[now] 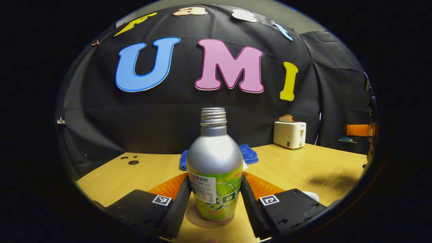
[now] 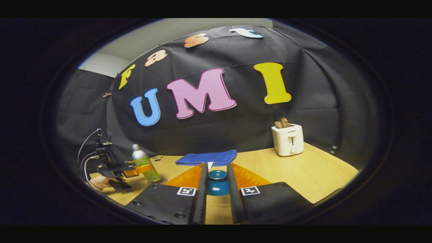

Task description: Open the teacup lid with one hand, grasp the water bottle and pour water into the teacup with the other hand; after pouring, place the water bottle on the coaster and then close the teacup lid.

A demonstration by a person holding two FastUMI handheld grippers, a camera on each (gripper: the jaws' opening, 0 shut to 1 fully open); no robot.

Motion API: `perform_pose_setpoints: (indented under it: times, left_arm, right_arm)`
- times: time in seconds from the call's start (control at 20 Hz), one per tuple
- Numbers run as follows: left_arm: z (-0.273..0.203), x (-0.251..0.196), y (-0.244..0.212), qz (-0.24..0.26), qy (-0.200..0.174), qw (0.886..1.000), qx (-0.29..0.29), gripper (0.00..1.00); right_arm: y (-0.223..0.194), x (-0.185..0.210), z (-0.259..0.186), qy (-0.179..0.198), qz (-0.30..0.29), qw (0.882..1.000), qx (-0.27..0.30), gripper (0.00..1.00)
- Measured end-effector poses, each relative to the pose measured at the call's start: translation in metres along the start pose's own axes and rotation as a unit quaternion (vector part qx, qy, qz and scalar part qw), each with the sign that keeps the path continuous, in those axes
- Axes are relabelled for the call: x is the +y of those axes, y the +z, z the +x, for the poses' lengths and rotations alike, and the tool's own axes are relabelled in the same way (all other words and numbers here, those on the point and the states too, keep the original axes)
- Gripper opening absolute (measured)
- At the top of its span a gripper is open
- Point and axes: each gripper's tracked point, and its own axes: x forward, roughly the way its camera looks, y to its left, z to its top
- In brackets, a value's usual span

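Observation:
The silver water bottle (image 1: 214,158) with a green label and a bare threaded neck stands upright on a round brown coaster (image 1: 197,218). My left gripper (image 1: 215,180) is shut on it, one finger pressed to each side of the label. In the right gripper view the same bottle (image 2: 144,164) sits far left in the left gripper (image 2: 135,167), with a hand behind. My right gripper (image 2: 217,166) is shut on the teal teacup lid (image 2: 217,184), held above the table. It shows again as orange fingers (image 1: 359,130) with the lid (image 1: 347,139), raised at the far right.
A folded blue towel (image 2: 206,157) lies at the back middle of the wooden table (image 2: 303,168). A white toaster (image 2: 287,139) holding bread stands at the back right. A small pale object (image 1: 312,195) peeks from behind my left gripper's right finger; I cannot tell what it is.

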Motion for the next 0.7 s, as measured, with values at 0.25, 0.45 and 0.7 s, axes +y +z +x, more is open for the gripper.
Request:
perform_pose_setpoints:
  times: [0.25, 0.45, 0.7]
  left_arm:
    - [0.012, 0.008, -0.012, 0.004, 0.017, 1.0, 0.016, 0.8]
    - [0.015, 0.01, -0.018, 0.006, 0.021, 0.999, 0.03, 0.8]
    - [0.012, 0.015, -0.016, -0.003, 0.028, 0.999, 0.024, 0.82]
  right_arm:
    - [0.0, -0.001, 0.002, 0.0, 0.002, 1.0, -0.002, 0.33]
    - [-0.003, -0.001, 0.002, 0.001, 0.003, 1.0, 0.001, 0.33]
    - [-0.005, 0.003, 0.005, 0.004, 0.003, 1.0, 0.003, 0.33]
